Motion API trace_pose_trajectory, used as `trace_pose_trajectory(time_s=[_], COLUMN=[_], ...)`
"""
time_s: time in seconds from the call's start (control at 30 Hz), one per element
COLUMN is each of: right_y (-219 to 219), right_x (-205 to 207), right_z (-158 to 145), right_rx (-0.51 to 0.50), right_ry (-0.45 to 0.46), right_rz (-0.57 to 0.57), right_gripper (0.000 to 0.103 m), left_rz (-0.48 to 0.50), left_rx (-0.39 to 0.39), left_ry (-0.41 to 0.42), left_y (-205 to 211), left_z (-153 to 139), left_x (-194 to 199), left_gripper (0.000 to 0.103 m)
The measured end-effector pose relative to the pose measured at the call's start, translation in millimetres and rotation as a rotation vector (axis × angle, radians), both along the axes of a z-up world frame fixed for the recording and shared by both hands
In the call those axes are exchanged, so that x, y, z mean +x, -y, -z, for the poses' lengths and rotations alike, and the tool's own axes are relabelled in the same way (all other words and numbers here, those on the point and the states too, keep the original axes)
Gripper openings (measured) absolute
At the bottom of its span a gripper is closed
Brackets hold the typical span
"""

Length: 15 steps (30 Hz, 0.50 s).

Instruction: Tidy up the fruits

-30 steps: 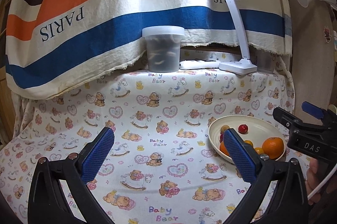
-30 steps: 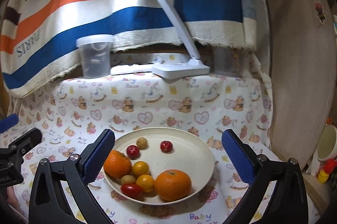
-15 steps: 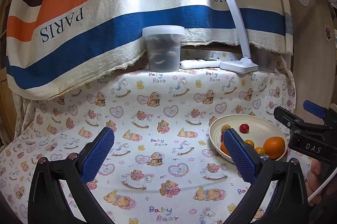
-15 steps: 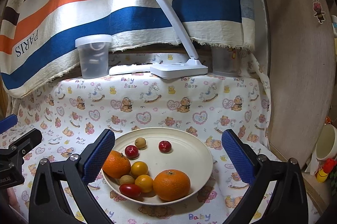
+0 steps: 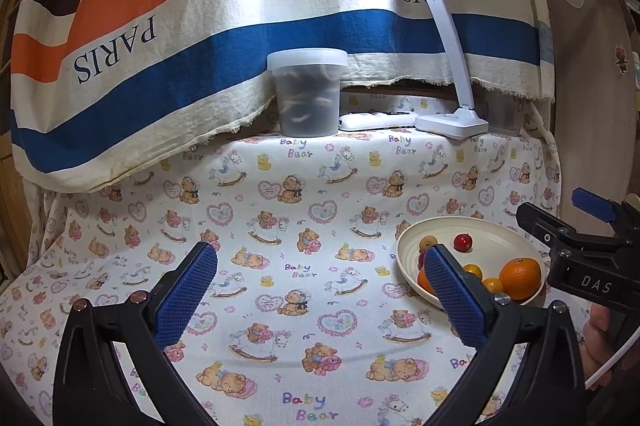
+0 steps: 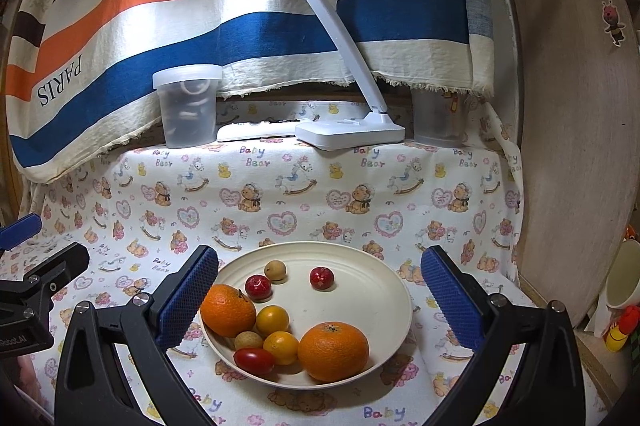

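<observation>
Both hand-held grippers are spread wide w/ nothing between the blue pads. The right hand-held gripper [image 6: 319, 296] hovers over the near side of the cream plate [image 6: 372, 268], its fingers flanking the plate's left and right rims w/o clearly touching; released, holding nothing. The left hand-held gripper [image 5: 320, 300] is also released, over bare teddy-bear cloth [image 5: 280, 226] covering the worktop, plate just beside its right finger. All fruit sits on the plate, near the worktop's front right: a large orange [image 6: 333, 351] at the plate's front, a second orange [image 6: 227, 310] at its left rim beside the gripper's left pad, two small yellow-orange fruits [image 6: 272, 320] between them, a red cherry tomato [image 6: 254, 361] at the front-left rim, a small tan fruit [image 6: 248, 340] touching it, another tan one [image 6: 275, 271] toward the back, and two small red apple-like fruits [image 6: 258, 287] further back, one apart to the right. Along the worktop's back edge: a lidded translucent tub [image 6: 187, 106] at left, a white desk lamp [image 6: 350, 134] lit, base mid-back, a white power strip [image 6: 256, 131] between tub and lamp base, a second clear container [image 6: 439, 120] at right. Striped "PARIS" fabric [image 6: 120, 38] hangs behind. A person's hand [image 5: 606, 338] shows at the right edge of the left wrist view, on the right gripper's handle.
</observation>
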State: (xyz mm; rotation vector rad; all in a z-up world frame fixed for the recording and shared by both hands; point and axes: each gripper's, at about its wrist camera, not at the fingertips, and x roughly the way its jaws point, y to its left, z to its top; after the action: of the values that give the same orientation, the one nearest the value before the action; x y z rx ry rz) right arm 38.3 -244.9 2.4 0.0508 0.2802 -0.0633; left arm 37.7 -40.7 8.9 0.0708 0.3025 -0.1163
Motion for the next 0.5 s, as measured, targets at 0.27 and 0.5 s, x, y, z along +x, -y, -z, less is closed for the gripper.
trace_pose_trajectory(time_s=[0.27, 0.5], right_y=[0.8, 0.4], right_x=[0.0, -0.3], right_z=[-0.2, -0.4], right_rx=[0.000, 0.000], right_ry=[0.000, 0.000], right_rz=[0.001, 0.000], right_gripper=[0.102, 0.102], left_rz=[0.000, 0.002], left_rx=[0.006, 0.006], left_ry=[0.000, -0.001], left_y=[0.2, -0.3], left_z=[0.1, 0.4], left_x=[0.7, 1.1], left_gripper=[0.103, 0.103])
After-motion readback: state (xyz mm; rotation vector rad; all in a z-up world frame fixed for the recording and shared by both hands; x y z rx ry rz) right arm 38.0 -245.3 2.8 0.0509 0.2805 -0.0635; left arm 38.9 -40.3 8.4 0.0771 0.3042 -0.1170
